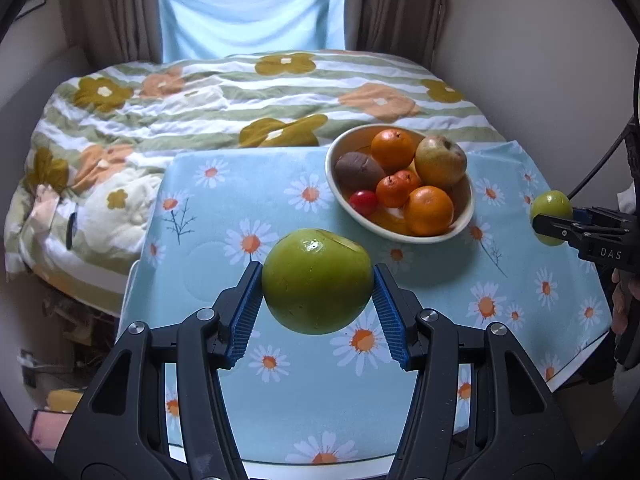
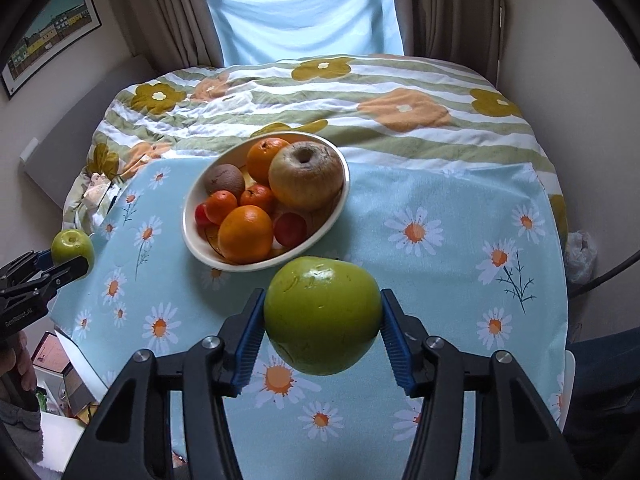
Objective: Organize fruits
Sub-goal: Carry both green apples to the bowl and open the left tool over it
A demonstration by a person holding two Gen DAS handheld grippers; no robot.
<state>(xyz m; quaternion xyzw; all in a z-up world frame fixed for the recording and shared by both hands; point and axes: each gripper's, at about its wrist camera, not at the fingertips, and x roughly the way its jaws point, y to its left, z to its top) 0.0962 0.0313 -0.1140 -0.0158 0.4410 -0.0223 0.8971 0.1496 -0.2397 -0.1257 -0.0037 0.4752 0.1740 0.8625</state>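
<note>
Left gripper (image 1: pixel 318 288): blue ribbed pads pressed on both flanks of a green apple (image 1: pixel 317 282), pinching it clear of the tablecloth (image 1: pixel 224 208), over the near half of the table; a shadow lies on the cloth just under it.

Right gripper (image 2: pixel 322 322): pinching a second green apple (image 2: pixel 322 316) the same way, pads on its left and right sides, lifted off the cloth, over the near half of the table, just in front of the bowl's near rim.

Cross-check: each gripper shows at the edge of the other's camera with its apple at the tips, the right one at the table's right edge, the left one at the table's left edge. The two are well apart.

Bowl (image 1: pixel 466 216): cream oval dish, on the cloth toward the far edge of the table, between the two grippers.

Bowl contents: two large oranges (image 2: pixel 246 234), two small mandarins (image 2: pixel 221 206), one brown kiwi (image 2: pixel 225 179), one big yellowish-brown apple (image 2: pixel 306 176) with stem hollow upward, leaning at the right rim; one red cherry tomato (image 1: pixel 363 202) at the left rim and a second red fruit (image 2: pixel 291 230) by the near rim.

Tablecloth: pale blue, white-and-orange daisy print, covering the table top.

Beyond the far edge: bed with a striped flowered duvet (image 1: pixel 248 92).

Far wall: brown curtains (image 2: pixel 176 12) on either side of a light blue sheet (image 2: pixel 304 12) over the window.
</note>
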